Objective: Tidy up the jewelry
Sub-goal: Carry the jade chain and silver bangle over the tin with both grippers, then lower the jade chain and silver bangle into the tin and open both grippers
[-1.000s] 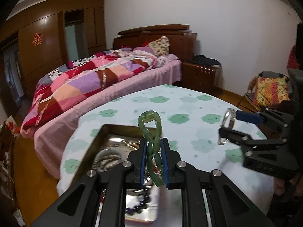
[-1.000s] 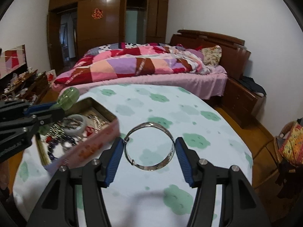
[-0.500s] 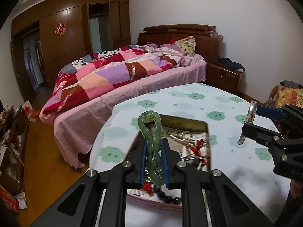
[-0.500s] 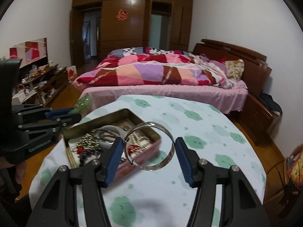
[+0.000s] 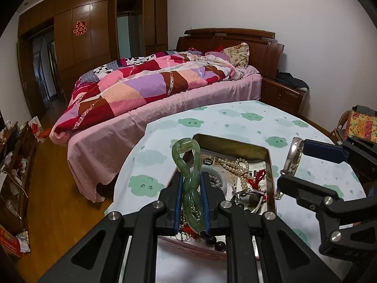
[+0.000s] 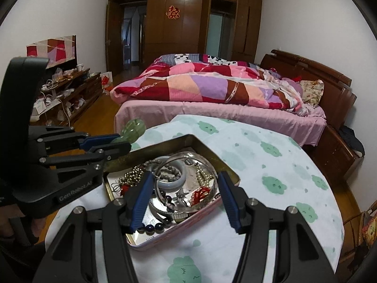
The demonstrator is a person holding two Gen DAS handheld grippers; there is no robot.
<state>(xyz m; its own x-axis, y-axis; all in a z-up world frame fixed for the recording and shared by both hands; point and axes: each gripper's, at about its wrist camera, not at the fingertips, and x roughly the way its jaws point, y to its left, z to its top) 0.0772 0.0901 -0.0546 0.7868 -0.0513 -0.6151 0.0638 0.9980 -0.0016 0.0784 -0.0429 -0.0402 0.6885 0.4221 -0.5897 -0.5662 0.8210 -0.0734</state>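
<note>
My left gripper (image 5: 191, 188) is shut on a green jade chain bracelet (image 5: 188, 165), held upright over the near left part of the open metal tin (image 5: 232, 141). My right gripper (image 6: 183, 191) is shut on a silver bangle (image 6: 207, 165), held above the tin (image 6: 165, 147). The bangle also shows in the left wrist view (image 5: 292, 156), and the jade bracelet in the right wrist view (image 6: 134, 128). The tin holds a pearl necklace (image 5: 233, 164), a pale jade bangle (image 6: 168, 181), dark beads (image 6: 153, 227) and red pieces.
The tin sits near the left edge of a round table with a green-patterned white cloth (image 6: 271, 165). A bed with a patchwork quilt (image 5: 153, 82) stands beyond. A cluttered low cabinet (image 6: 63, 92) is at the far left, a chair (image 5: 360, 125) at the right.
Both grippers have swung left toward the tin. The silver bangle now hangs over the tin's contents, and the jade bracelet sits over the tin's near left part. Both grips are unchanged.
</note>
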